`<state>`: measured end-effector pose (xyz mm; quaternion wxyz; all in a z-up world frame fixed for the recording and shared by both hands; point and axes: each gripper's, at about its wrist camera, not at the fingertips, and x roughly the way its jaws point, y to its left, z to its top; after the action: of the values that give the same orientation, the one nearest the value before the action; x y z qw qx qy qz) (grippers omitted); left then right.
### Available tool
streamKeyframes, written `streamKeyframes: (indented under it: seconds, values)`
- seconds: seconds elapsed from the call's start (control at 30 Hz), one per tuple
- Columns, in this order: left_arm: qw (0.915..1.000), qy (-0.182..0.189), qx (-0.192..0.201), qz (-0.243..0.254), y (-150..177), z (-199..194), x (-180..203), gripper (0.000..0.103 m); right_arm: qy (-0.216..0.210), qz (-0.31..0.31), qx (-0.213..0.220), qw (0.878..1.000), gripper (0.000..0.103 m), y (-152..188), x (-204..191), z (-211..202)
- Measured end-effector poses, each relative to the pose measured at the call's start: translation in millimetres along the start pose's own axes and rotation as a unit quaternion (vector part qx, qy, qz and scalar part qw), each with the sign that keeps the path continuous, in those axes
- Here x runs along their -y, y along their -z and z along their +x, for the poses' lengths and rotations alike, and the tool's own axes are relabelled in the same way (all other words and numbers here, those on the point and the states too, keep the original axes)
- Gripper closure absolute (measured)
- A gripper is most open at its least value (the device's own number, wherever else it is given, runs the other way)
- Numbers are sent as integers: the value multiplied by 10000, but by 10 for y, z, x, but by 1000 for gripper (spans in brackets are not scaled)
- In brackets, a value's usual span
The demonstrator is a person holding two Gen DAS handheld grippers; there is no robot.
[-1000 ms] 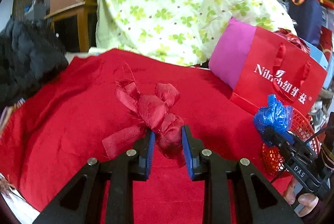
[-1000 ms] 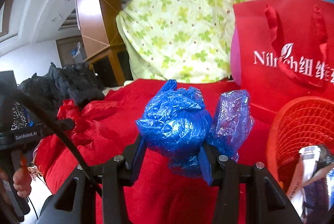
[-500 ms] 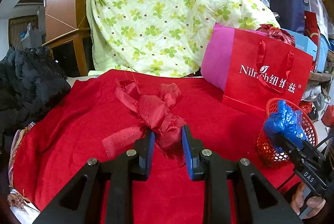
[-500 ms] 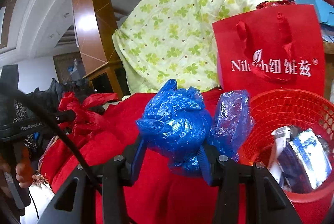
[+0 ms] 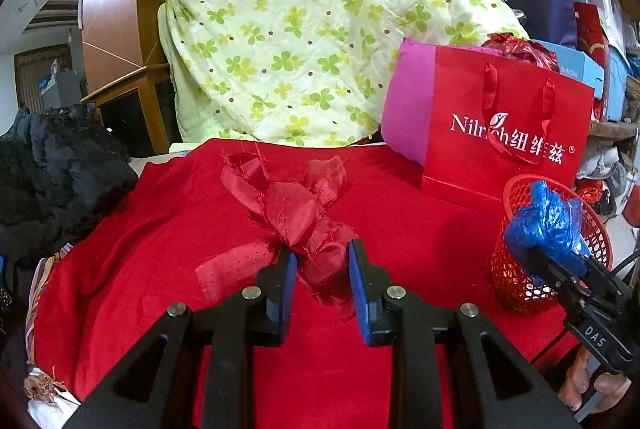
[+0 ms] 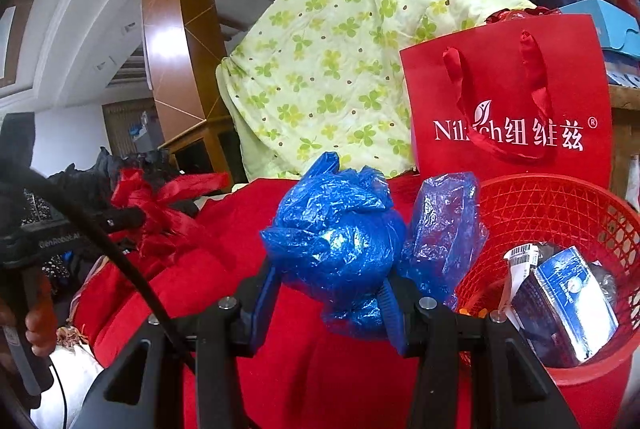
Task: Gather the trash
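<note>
My left gripper is shut on a crumpled red ribbon bow and holds it above the red cloth. My right gripper is shut on a crumpled blue plastic bag, just left of the red mesh basket. The basket holds a silver-blue packet and other wrappers. In the left wrist view the blue bag hangs over the basket at the right. In the right wrist view the ribbon bow shows at the left.
A red paper gift bag stands behind the basket. A green clover-print quilt is heaped at the back. A black garment lies at the left. A wooden post rises behind.
Both grippers have risen and drawn back, each with its load. The right gripper has moved right, so the blue bag now sits at the basket's rim.
</note>
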<state>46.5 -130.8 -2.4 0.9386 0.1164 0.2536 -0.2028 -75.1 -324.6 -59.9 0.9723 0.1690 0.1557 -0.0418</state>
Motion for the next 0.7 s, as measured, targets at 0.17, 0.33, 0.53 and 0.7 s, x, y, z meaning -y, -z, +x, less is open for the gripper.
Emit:
streamKeyframes:
  seconds: [0.17, 0.33, 0.53, 0.7]
  values:
    - [10000, -33, 1, 89, 1, 11, 88, 76, -27, 48, 88, 9999, 54, 12, 5, -70]
    - [9998, -34, 5, 198, -6, 6, 177, 76, -43, 61, 161, 9998, 54, 4, 16, -122]
    - [9995, -45, 44, 297, -28, -21, 251, 76, -84, 129, 251, 9996, 54, 2, 35, -182]
    - [9993, -50, 39, 381, -34, -24, 310, 75, -121, 171, 315, 9993, 54, 17, 43, -235]
